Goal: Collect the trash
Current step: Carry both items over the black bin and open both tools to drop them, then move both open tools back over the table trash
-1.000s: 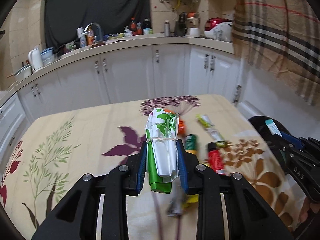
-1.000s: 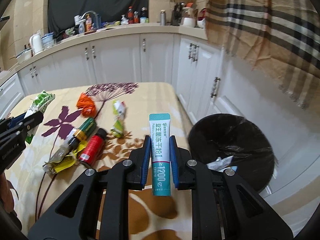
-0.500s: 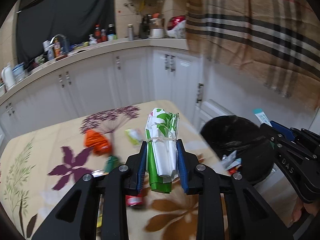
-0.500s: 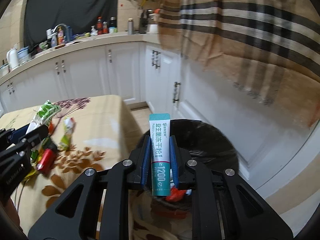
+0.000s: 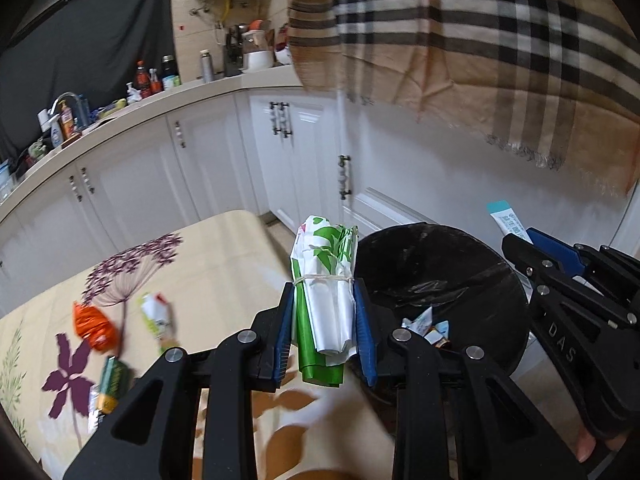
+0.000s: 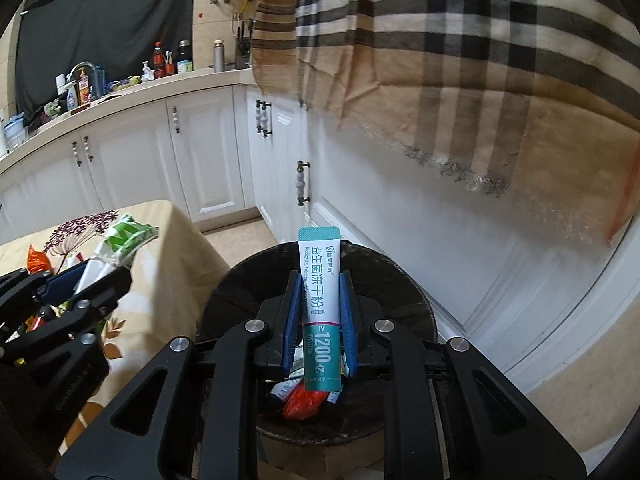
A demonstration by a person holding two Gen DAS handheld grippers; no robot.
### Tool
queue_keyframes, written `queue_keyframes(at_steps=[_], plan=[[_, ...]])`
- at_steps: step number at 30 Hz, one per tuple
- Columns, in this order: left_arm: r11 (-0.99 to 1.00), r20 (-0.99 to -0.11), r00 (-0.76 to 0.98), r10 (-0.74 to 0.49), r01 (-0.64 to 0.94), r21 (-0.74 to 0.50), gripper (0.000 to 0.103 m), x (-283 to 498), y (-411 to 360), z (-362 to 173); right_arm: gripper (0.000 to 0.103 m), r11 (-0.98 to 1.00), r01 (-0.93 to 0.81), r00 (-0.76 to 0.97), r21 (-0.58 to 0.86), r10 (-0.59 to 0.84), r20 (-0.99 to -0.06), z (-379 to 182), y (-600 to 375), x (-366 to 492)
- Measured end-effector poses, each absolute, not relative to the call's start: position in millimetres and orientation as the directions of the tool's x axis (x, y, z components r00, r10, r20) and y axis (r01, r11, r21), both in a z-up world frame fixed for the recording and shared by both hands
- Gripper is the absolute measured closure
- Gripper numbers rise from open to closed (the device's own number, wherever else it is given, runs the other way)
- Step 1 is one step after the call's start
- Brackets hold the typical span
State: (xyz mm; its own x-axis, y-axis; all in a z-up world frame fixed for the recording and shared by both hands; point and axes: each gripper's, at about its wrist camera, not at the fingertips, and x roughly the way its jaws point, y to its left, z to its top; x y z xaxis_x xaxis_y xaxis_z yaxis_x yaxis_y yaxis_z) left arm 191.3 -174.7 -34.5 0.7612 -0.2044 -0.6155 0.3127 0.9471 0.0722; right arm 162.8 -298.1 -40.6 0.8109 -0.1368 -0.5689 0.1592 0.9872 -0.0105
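Right gripper [image 6: 320,312] clamped on sachet [image 6: 320,300], upright, directly over bin [image 6: 404,300]. Left gripper [image 5: 325,328] clamped on bundle [image 5: 325,300], at bin's table-side rim; right nearer.

Your two tools: matte black frames with blue finger pads.

Your left tool [image 5: 324,332] fills the lower middle of its own view as black angular arms with triangular cut-outs, round silver screw heads at the joints, and ribbed blue pads [image 5: 285,340] lining the inner faces of the fingers. Your right tool [image 6: 320,320] has the same black arms, silver screws and blue pads [image 6: 346,316]. At the right edge of the left view its side carries pale "DAS" lettering, with a bit of your bare skin showing at the lower right corner.
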Motion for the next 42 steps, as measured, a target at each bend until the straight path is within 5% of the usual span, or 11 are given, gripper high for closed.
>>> queue_keyframes(at_steps=[14,19,24,42], plan=[[0.931,-0.65,0.729,-0.215,0.354,0.089,0.074,225.9,-220.4,-48.9,0.084,0.974,0.226,0.794,0.015,-0.176,-0.582,-55.0,-328.1,185.8],[0.926,-0.664,0.721,-0.198,0.361,0.115,0.052,232.2,-229.7,-51.8,0.072,0.969,0.248,0.788,0.015,-0.193,-0.584,-60.6,-334.4,192.9],[0.93,-0.666,0.72,-0.195,0.351,0.107,0.045,233.3,-228.6,-52.0,0.072,0.966,0.259,0.785,0.014,-0.202,-0.586,-63.3,-336.4,191.1],[0.968,-0.644,0.758,-0.101,0.223,0.111,0.039,193.5,-137.6,-30.5,0.064,0.986,0.159,0.808,0.046,-0.103,-0.58,-39.0,-282.0,161.2]])
